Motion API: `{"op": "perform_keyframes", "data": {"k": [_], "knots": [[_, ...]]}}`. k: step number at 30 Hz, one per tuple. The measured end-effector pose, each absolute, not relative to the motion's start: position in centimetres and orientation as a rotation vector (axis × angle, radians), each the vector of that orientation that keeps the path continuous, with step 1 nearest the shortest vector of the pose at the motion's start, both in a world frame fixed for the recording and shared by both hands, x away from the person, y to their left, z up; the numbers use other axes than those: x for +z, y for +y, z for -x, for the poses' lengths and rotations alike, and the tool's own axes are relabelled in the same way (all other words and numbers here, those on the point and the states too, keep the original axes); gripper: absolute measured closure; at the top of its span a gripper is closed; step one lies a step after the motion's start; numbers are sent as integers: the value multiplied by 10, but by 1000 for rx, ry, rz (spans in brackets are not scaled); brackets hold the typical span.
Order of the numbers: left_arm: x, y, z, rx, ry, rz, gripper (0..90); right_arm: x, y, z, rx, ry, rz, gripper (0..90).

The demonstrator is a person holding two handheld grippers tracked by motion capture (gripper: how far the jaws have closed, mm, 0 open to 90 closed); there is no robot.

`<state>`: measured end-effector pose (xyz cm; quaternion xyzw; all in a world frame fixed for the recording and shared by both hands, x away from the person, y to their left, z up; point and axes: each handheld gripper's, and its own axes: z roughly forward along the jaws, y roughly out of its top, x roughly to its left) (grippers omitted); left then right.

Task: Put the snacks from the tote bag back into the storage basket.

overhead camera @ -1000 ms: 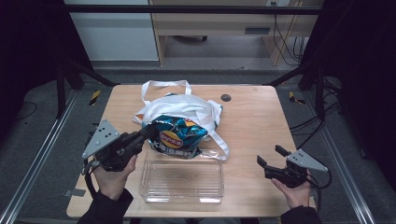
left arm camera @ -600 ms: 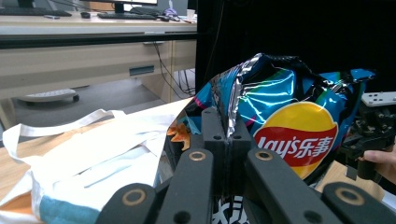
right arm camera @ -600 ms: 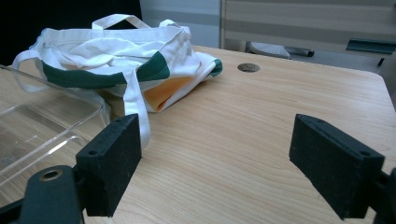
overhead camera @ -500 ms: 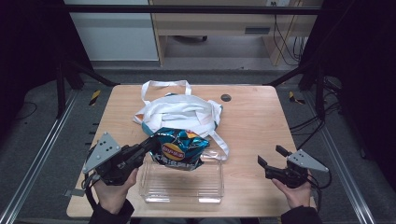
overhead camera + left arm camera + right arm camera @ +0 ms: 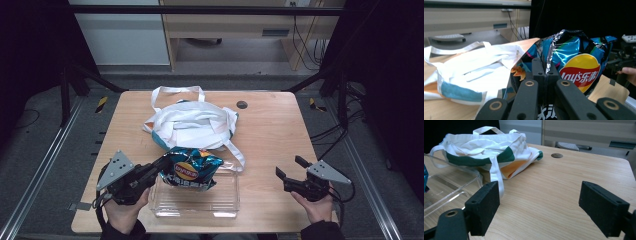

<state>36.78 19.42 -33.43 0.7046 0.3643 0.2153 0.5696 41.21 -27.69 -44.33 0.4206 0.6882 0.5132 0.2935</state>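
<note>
A blue Lay's chip bag (image 5: 192, 171) (image 5: 576, 60) hangs over the far edge of a clear plastic tray (image 5: 200, 202) near the table's front. My left gripper (image 5: 162, 167) (image 5: 544, 72) is shut on the bag's left edge, its jaws pinching the crimped foil. A white cloth tote bag (image 5: 192, 125) (image 5: 471, 70) (image 5: 486, 147) with teal trim lies behind the tray. At the front right my right gripper (image 5: 289, 175) (image 5: 539, 207) is open above bare wood, with nothing between its jaws.
The wooden table (image 5: 270, 130) has a small dark round hole (image 5: 242, 104) (image 5: 556, 155) at the back right. The tote's straps (image 5: 235, 152) trail toward the tray. A corner of the clear tray (image 5: 451, 187) lies left of my right gripper.
My left gripper has drawn the chip bag away from the tote toward the table's front, and it now hangs over the clear tray. The right gripper has stayed in place.
</note>
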Motion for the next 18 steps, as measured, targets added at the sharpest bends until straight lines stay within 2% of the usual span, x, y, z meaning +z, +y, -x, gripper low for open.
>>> {"op": "perform_keyframes", "data": {"k": [18], "knots": [[-370,175,-383,450,916,-1727,900,-444,-276,-413,1374,1836,-1121,170]]}}
